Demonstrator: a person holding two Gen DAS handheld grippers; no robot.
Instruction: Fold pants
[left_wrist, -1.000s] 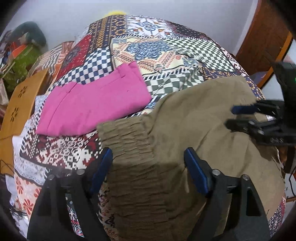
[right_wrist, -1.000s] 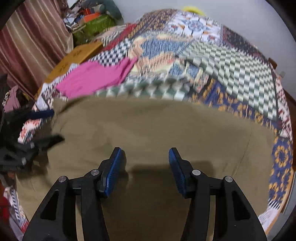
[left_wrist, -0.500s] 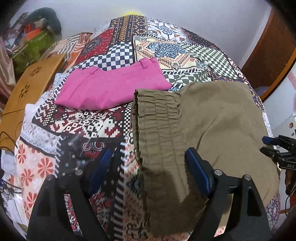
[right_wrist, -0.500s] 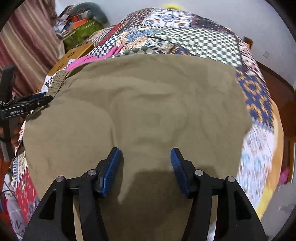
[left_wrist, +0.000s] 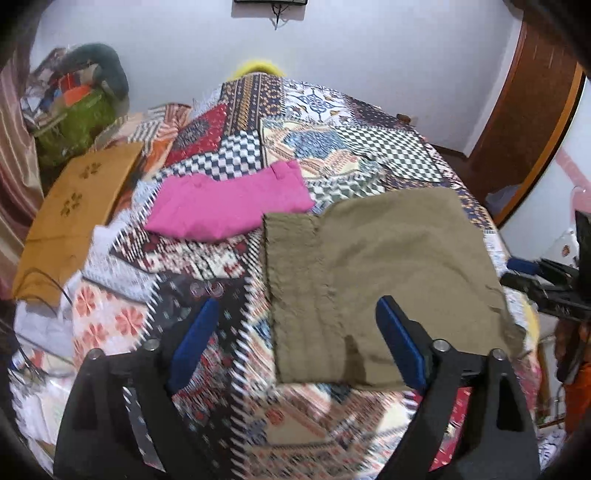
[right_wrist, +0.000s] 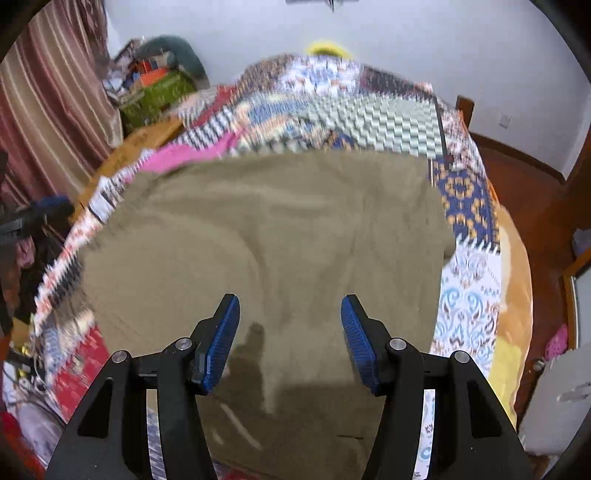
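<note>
**Both jaws wide apart above folded olive pants on a patchwork bed**

The jaws of both grippers stand wide apart and hold nothing. The left gripper (left_wrist: 295, 336), black with blue finger pads, hovers over the near edge of a bed covered by a multicoloured patchwork quilt (left_wrist: 236, 155). Its left pad sits over bare quilt; its right pad sits over the near part of the olive-brown fabric pants (left_wrist: 380, 266). These pants lie folded into a rough rectangle on the right half of the quilt, their gathered elastic waistband along the left edge.

A folded bright pink garment (left_wrist: 229, 203) lies just beyond the pants' far left corner, close to it; whether they touch is unclear. A flat orange-brown wooden board (left_wrist: 74, 218) rests at the bed's left side.

From the right wrist view, the right gripper (right_wrist: 290, 339) hovers above the olive pants (right_wrist: 280, 236), which fill the middle of the view. The picture is blurred.
</note>
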